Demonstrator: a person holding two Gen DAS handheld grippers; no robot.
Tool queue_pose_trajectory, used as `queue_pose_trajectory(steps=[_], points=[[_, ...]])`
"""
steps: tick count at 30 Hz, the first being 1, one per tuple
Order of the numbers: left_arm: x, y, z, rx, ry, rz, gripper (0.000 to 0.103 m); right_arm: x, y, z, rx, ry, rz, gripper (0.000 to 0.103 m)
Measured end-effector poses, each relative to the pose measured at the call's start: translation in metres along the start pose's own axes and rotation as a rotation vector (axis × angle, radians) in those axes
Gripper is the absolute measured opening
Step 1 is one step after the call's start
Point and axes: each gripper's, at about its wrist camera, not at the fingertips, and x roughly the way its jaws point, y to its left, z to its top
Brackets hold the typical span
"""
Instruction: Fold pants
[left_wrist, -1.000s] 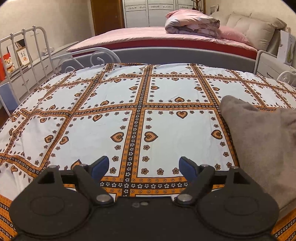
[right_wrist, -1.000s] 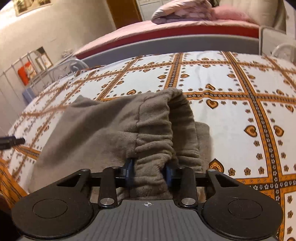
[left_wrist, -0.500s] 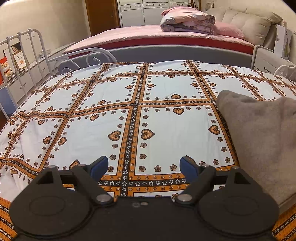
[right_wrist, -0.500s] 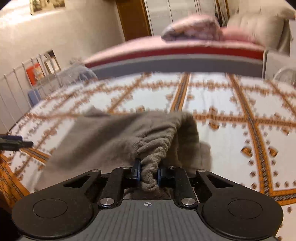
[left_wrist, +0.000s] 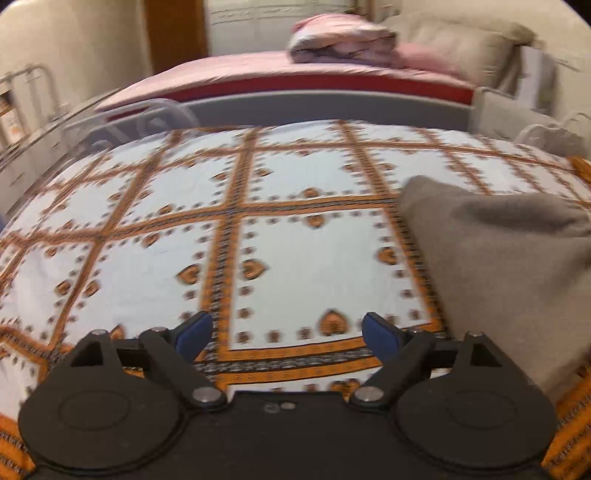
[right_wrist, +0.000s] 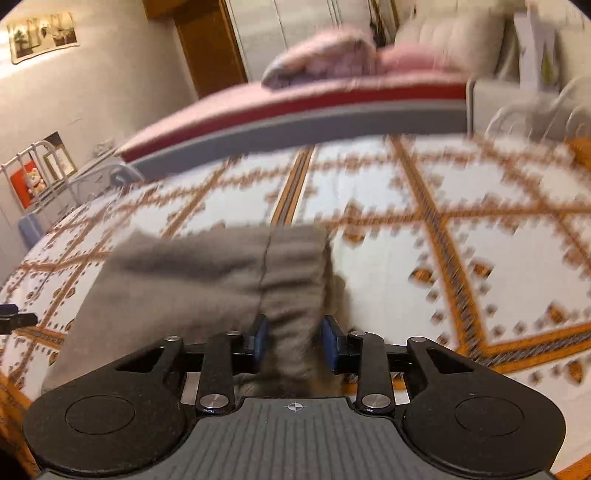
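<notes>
The pants (right_wrist: 207, 280) lie on the sheet (right_wrist: 461, 258), a grey-brown heap filling the 9 o'clock half of your right view, with the gathered waistband bunched up toward you. In your left view the pants (left_wrist: 509, 266) sit at 3 o'clock, well clear of that tool.

Your right gripper (right_wrist: 294, 339) has its 2 blue pads (right_wrist: 260, 338) either side of the waistband fold, cloth filling the gap. The frame is smeared, so you cannot tell whether the pads press on the cloth or stand just off it.

Your left gripper (left_wrist: 286, 336) is spread wide, holding nothing, over bare sheet (left_wrist: 295, 258) with its orange grid and hearts.

At 12 o'clock, past the sheet's far edge, stands a bed (left_wrist: 295, 74) in pink with a folded quilt (left_wrist: 340, 40) on top. A white metal rail (right_wrist: 26, 177) stands at 9 o'clock in the right view.
</notes>
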Motion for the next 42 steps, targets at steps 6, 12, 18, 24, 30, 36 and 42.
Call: queue_pose_trajectory(steps=[6, 12, 18, 24, 30, 36, 42], points=[[0.01, -0.011, 0.006, -0.005, -0.002, 0.023, 0.089, -0.015, 0.016, 0.006, -0.07, -0.123, 0.038, 0.032], [0.033, -0.041, 0.043, -0.096, -0.07, -0.096, 0.087, 0.007, 0.046, 0.024, -0.142, -0.141, 0.05, 0.032], [0.077, -0.079, 0.063, -0.064, -0.048, -0.165, 0.087, 0.043, 0.056, 0.034, -0.233, -0.107, 0.067, 0.032], [0.113, -0.095, 0.063, -0.017, 0.033, -0.158, 0.091, 0.091, 0.018, 0.028, -0.181, 0.097, -0.081, 0.042], [0.069, -0.076, 0.051, -0.01, -0.021, -0.167, 0.087, 0.053, 0.008, 0.032, -0.133, 0.02, -0.002, 0.044], [0.027, -0.051, 0.016, -0.025, -0.014, -0.117, 0.08, 0.004, 0.009, 0.015, -0.073, 0.017, 0.06, 0.044], [0.0, -0.025, -0.018, -0.282, 0.01, -0.17, 0.067, -0.031, 0.007, -0.013, 0.068, 0.024, 0.045, 0.044]])
